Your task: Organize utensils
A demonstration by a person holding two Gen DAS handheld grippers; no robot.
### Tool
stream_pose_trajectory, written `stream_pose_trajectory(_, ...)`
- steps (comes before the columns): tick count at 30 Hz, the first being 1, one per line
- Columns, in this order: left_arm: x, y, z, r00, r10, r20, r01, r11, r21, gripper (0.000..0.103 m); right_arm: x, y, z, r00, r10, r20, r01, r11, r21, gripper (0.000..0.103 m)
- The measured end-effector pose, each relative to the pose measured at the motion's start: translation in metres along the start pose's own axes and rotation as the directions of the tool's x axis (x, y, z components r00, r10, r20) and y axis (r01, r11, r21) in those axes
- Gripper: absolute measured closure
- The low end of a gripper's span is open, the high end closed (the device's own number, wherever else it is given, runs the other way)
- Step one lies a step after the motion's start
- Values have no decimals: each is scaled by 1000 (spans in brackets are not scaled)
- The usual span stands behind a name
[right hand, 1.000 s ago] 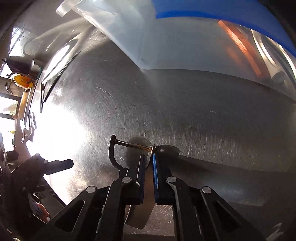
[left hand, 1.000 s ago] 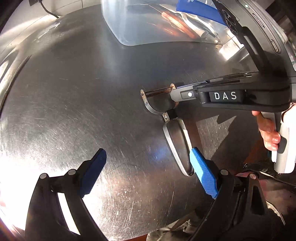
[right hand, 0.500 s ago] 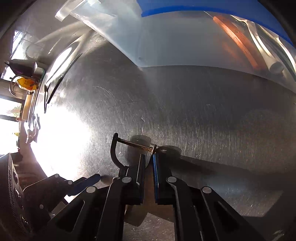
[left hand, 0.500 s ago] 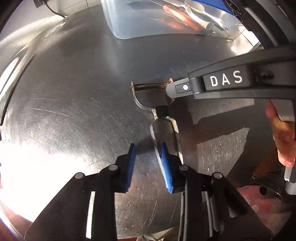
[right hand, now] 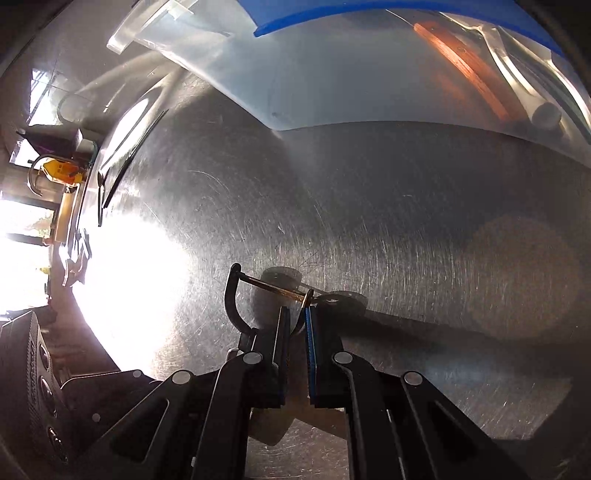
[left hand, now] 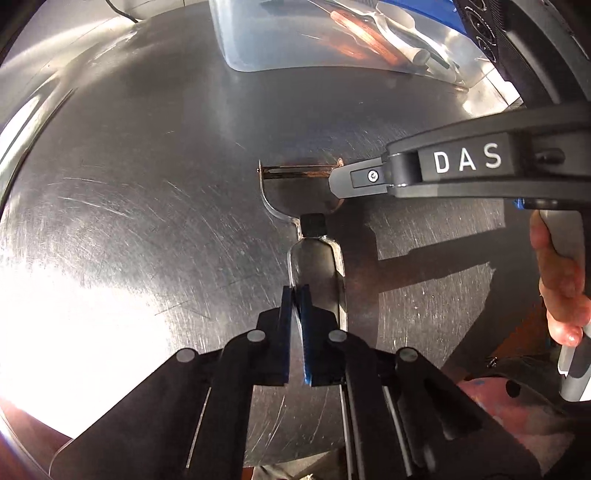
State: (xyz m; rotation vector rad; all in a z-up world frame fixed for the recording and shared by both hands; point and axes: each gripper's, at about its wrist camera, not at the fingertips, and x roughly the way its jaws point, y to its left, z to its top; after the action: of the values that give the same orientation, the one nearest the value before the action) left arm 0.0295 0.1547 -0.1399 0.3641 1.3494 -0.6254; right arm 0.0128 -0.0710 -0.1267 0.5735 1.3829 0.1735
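A metal Y-shaped peeler (left hand: 314, 258) with a rusty blade lies on the steel table (left hand: 147, 184). My left gripper (left hand: 295, 295) is shut on the left edge of its handle. My right gripper (left hand: 334, 184) comes in from the right, shut on the right side of the peeler's head; in the right wrist view the right gripper (right hand: 295, 314) holds the peeler's fork (right hand: 232, 299) by the blade's right end. A clear plastic box (left hand: 332, 37) at the far edge holds a wooden-handled utensil (left hand: 369, 35) and other utensils.
The box has a blue lid (right hand: 369, 14) on its far side. A hand (left hand: 557, 277) holds the right gripper's grip. Clutter sits past the table's left edge in the right wrist view (right hand: 59, 173). Strong glare covers the table's left part.
My left gripper moved in from wide open and closed on the peeler's handle. The right gripper stayed shut on the peeler's head.
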Motion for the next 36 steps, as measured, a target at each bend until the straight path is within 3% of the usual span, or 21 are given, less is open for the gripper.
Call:
stream_pose_trajectory(14,-38,-16,2,994,20,104,-15,999,-44,102,-56,7,-8,993,46,110,-34,994,-104,98)
stream_pose_trajectory(20,-40,-34,12,993,16,118,-11,999,-45,103,-63,1,-4,992,54,114,-40,992,-119,102)
stream_pose_trajectory(25,-38,-30,11,995,9,101,-3,998,-66,103,-53,-6,2,996,50,79,-42,994,-102,102)
stream_pose_trajectory(30,-39,-27,13,993,-43,106,50,996,-71,103,-37,-25,4,1000,4,17,-4,1000,-12,101)
stream_pose_trajectory(32,-34,-26,14,995,-52,85,57,996,-63,103,-30,-33,3,999,-23,-22,23,1000,13,96)
stream_pose_trajectory(36,-18,-24,16,997,-77,11,77,995,-68,103,-17,-43,3,997,23,-74,-16,996,92,84)
